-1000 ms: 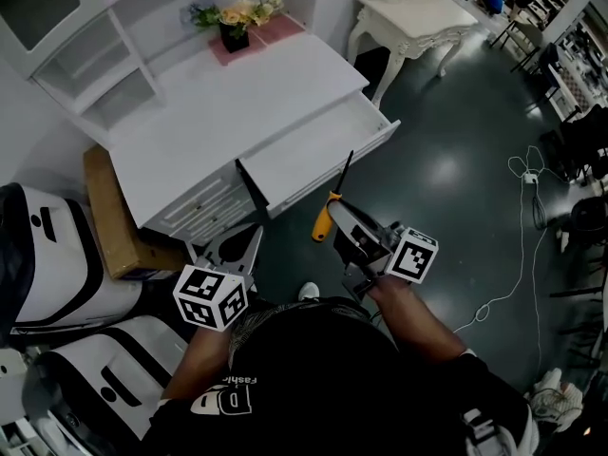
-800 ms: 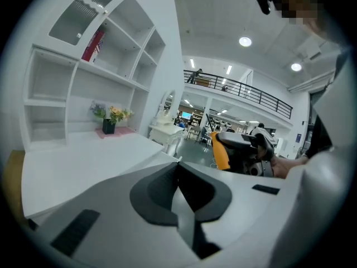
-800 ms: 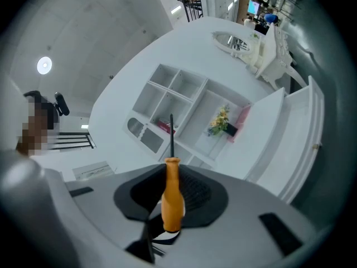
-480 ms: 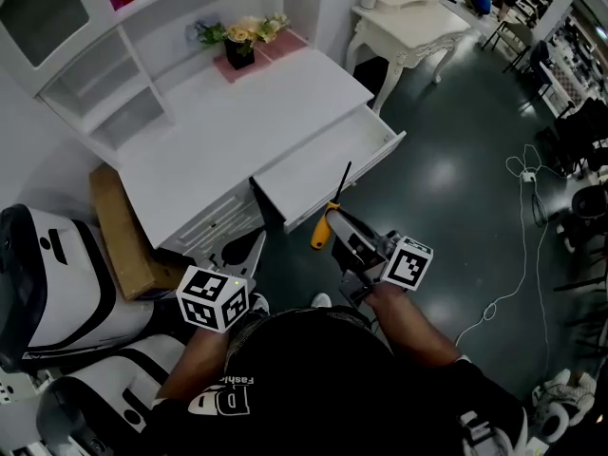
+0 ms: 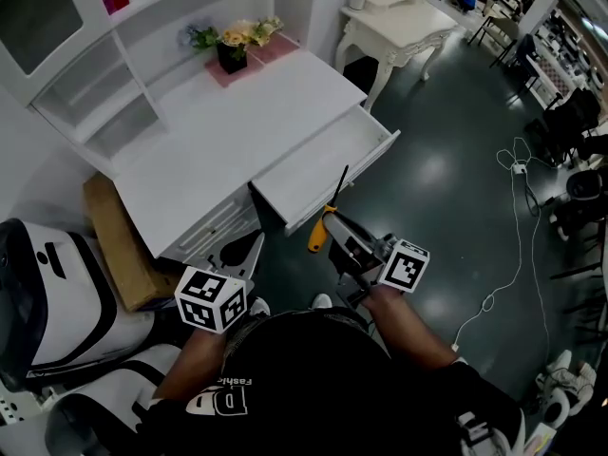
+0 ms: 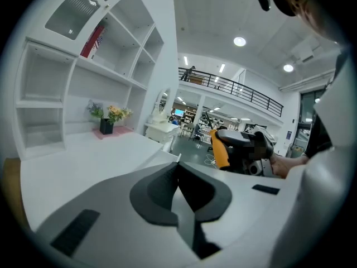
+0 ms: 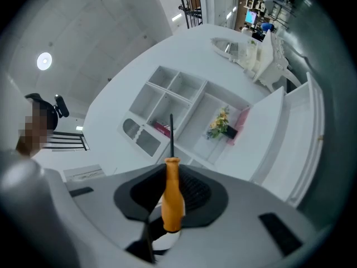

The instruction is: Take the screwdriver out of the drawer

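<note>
1. The left gripper (image 5: 241,253) hung low at the near left, in front of the bench (image 5: 218,122). Its jaws were pressed together with nothing between them. It gave the tool no support, and a careless swing could knock it against the bench's front.
2. The screwdriver (image 5: 324,221) was out of the drawer (image 5: 378,146), in the air just near of it. The jaws of the right gripper (image 5: 334,242) were clamped on its orange handle alone, and the thin black shaft pointed far, toward the bench. Held at one end like that, it could probably pivot or slide if the grip eased.
3. The shaft's tip stood close above the drawer's front edge, so a dip or a push forward might scrape or catch it.
4. The drawer was pulled out to the right, where a leg or a gripper might bump it.
</note>
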`<state>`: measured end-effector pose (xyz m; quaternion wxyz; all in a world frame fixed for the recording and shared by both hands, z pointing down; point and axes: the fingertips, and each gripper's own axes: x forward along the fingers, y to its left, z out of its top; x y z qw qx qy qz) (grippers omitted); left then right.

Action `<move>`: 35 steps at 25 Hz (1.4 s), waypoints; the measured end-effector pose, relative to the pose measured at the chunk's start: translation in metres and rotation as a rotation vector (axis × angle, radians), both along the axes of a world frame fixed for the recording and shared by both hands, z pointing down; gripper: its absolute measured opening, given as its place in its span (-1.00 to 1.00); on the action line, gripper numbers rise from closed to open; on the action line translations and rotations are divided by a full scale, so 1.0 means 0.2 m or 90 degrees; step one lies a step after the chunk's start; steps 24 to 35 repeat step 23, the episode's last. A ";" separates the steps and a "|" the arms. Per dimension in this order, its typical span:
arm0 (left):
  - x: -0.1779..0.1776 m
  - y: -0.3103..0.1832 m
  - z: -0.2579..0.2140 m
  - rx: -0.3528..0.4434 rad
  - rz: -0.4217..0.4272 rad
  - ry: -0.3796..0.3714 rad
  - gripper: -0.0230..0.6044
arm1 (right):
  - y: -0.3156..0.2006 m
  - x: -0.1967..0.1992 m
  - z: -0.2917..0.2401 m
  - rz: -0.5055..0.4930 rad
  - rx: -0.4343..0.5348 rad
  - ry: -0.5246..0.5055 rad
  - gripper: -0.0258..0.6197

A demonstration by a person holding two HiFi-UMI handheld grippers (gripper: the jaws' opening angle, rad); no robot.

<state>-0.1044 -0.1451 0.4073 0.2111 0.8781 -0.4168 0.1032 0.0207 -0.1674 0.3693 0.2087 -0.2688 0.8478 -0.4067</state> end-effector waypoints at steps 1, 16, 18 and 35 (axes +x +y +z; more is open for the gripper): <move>0.00 0.00 0.00 0.000 0.002 0.001 -0.88 | 0.00 0.00 0.00 0.002 0.000 -0.001 -0.67; 0.01 0.01 -0.01 0.002 0.004 0.007 -0.88 | 0.02 0.01 -0.01 0.004 -0.004 -0.014 -0.67; 0.02 0.02 -0.01 0.003 0.002 0.007 -0.88 | 0.02 0.02 -0.01 0.001 -0.006 -0.020 -0.67; 0.04 0.03 -0.01 0.005 -0.003 0.007 -0.88 | 0.03 0.04 -0.01 -0.003 -0.005 -0.028 -0.67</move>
